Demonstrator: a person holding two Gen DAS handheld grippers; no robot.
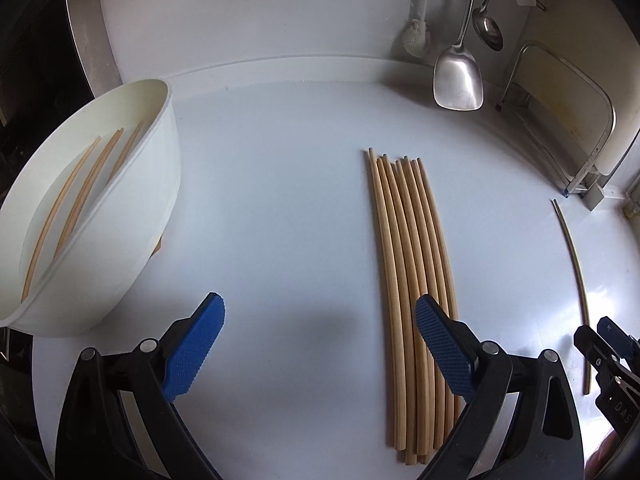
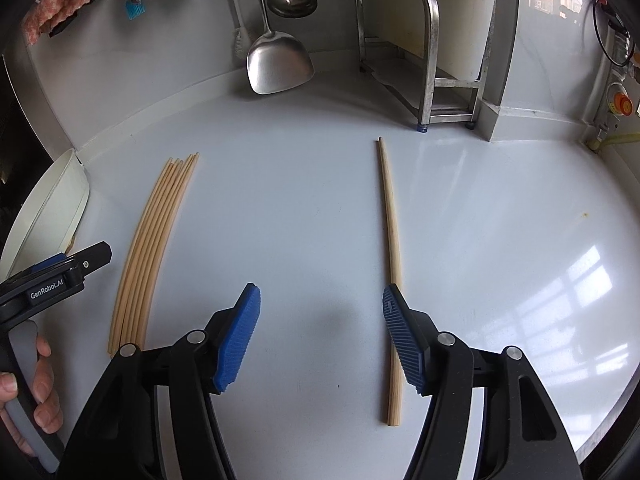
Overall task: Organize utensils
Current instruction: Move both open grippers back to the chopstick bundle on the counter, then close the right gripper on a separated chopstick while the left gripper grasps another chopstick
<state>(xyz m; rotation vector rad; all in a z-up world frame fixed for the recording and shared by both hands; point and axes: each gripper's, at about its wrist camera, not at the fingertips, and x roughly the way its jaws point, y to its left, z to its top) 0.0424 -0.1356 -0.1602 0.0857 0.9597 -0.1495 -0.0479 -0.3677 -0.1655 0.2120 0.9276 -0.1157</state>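
A glossy white countertop [image 2: 304,216] fills both views, backed by a wall where a steel spatula [image 2: 278,62] and a ladle [image 2: 292,0] hang beside a metal rack [image 2: 430,60]. The task's chopsticks lie in three places: a tidy bundle of chopsticks [image 1: 416,288] flat on the counter, a single chopstick [image 2: 391,264] lying well apart to its right, and a few more resting inside the white bowl [image 1: 132,240] at the left. The left gripper [image 1: 320,344] hangs over the counter with its jaws spread wide and nothing between them; its right blue pad [image 1: 444,352] overlaps the near end of the bundle in the left wrist view, though contact cannot be told. The right gripper [image 2: 322,336] is likewise open and empty, its right pad just beside the single chopstick. The likely trouble is the surface itself: round sticks on a slick top will probably roll or skid away if a pad nudges them before closing. A wide grab on the bundle may catch only some sticks and scatter the rest. The thin single stick could pivot or slip out of a pinch made near its end, and the two grippers are close enough to collide.
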